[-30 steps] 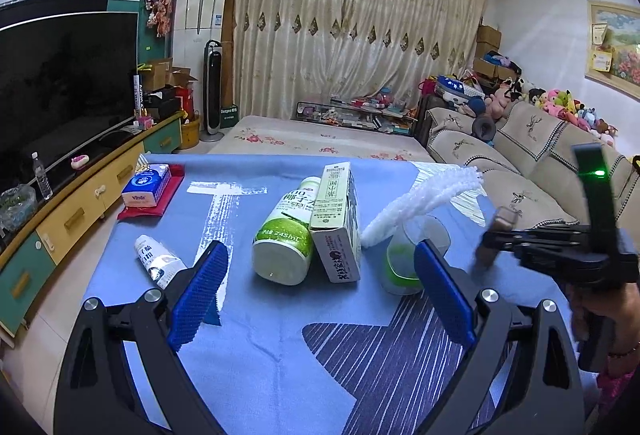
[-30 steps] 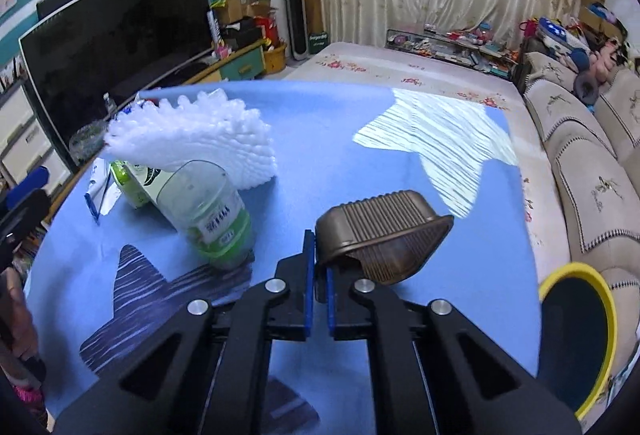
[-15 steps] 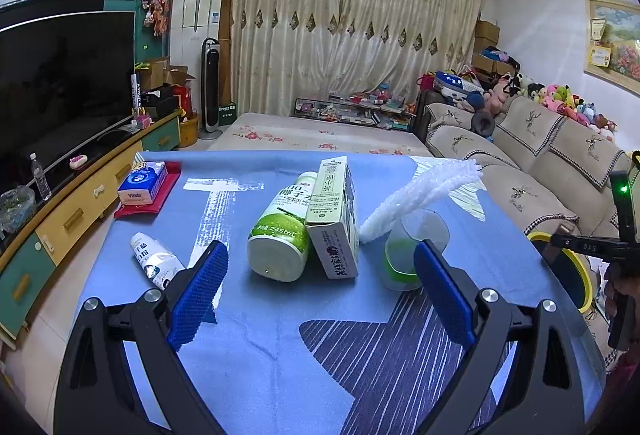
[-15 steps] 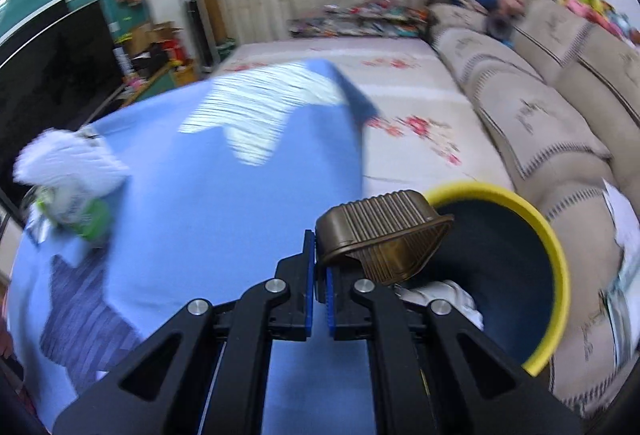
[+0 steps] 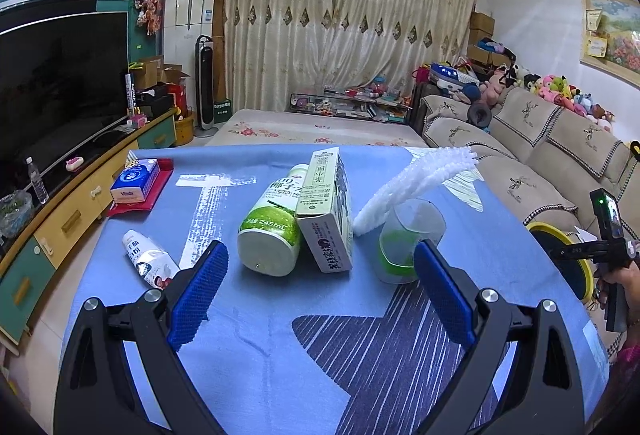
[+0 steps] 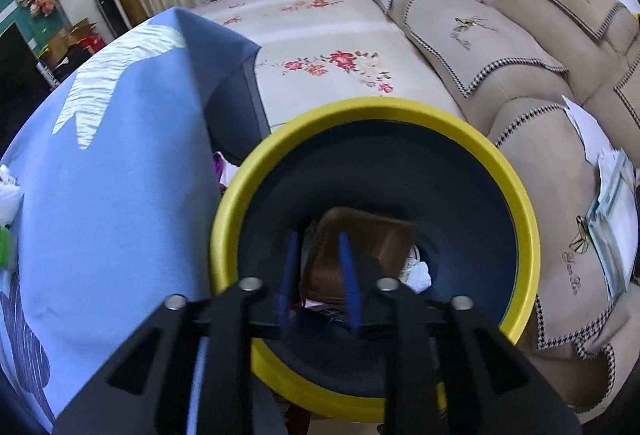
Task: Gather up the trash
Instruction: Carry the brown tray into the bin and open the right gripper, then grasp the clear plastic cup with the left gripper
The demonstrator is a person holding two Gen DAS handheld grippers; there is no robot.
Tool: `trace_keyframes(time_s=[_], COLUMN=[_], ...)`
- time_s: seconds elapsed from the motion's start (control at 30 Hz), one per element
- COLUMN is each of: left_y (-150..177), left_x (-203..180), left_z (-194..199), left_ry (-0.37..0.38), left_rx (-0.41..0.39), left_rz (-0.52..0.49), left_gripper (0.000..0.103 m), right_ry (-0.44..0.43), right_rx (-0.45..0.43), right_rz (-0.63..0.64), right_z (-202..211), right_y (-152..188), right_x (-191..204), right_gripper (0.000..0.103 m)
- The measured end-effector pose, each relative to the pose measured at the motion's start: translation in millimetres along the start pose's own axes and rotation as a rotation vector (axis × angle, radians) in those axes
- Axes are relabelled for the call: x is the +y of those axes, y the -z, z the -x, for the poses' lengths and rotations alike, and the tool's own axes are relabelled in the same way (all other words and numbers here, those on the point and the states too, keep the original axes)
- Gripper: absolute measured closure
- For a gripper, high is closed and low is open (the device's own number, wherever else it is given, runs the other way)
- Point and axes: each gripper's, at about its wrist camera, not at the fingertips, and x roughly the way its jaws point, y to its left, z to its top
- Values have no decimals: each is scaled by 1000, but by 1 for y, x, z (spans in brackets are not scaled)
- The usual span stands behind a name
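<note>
Release step. Right hand-held gripper (image 6: 316, 275), jaws opening, hangs over the yellow-rimmed bin (image 6: 516, 179) just off the bench's edge; the brown tray (image 6: 372, 239) lies loose inside the bin, beyond the pads and not pinched. A second ago it was clamped above the bench (image 5: 256, 367). Left hand-held gripper (image 5: 320, 287), spread and empty, faces the green bottle (image 5: 272, 231), carton (image 5: 326, 211) and clear cup (image 5: 404, 239) mid-bench. Next: right gripper returns for these.

Cream curtains (image 5: 340, 31) behind, beige sofa (image 5: 540, 151) right, dark television (image 5: 52, 83) left
</note>
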Motion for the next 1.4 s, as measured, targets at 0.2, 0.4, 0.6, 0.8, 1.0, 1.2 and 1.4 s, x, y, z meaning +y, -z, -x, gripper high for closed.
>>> trace_keyframes(time_s=[0.2, 0.4, 0.6, 0.8, 1.0, 1.2, 1.4], left_y=[1, 3, 6, 3, -4, -10, -17], left_x=[-1, -7, -21, -47, -58, -70, -83], left_z=[0, -4, -19, -43, -76, -96, -114], left_ry=[7, 29, 71, 101, 129, 130, 110], left_rx=[5, 28, 117, 209, 281, 298, 300], left_rz=[-6, -18, -20, -81, -71, -72, -90], left_gripper=[10, 10, 10, 10, 10, 13, 19], right_ry=[4, -2, -38, -70, -82, -92, -104], right_rx=[-10, -39, -57, -73, -78, -78, -71], right_rz=[-2, 18, 25, 12, -5, -11, -8], right_z=[6, 16, 25, 31, 31, 30, 26], right_y=[5, 12, 16, 18, 20, 20, 21], right_x=[4, 11, 15, 10, 2, 0, 3], right_gripper=[70, 64, 61, 57, 57, 57, 57])
